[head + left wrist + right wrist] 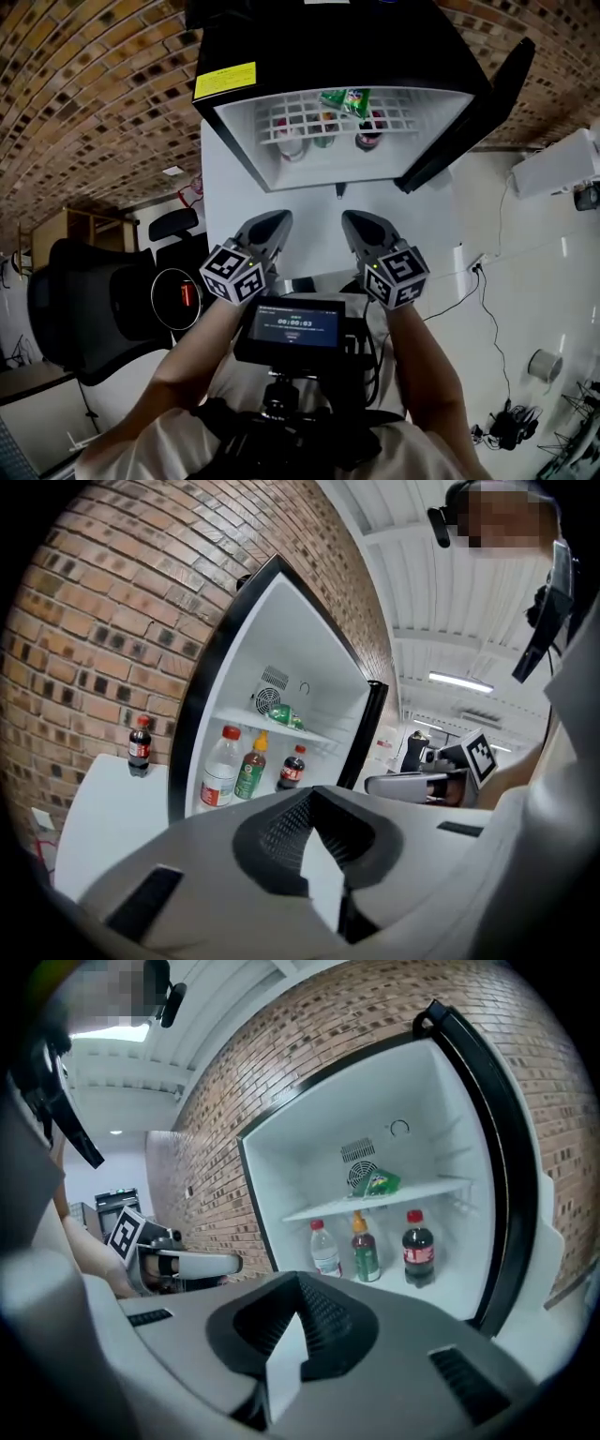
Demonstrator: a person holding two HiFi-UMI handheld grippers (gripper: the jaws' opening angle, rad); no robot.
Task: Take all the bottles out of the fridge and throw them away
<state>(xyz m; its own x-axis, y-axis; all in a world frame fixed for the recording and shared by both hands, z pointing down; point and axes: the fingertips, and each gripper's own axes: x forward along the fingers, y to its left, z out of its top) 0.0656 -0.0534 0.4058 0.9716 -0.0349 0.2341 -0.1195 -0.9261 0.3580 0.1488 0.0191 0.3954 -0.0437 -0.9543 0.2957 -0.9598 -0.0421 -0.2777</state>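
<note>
Only at the start: left hand-held gripper (278, 223) and right hand-held gripper (354, 223) pressed together, empty, before the open fridge (281, 56), with water bottle (324, 1249), green-label bottle (365, 1251) and cola bottle (418, 1248) standing inside.

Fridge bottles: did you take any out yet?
The fridge is open. The left gripper and right gripper are shut, holding nothing. Left to do: water bottle, yellow-capped bottle and cola bottle stand inside, something green lies on the shelf.
</note>
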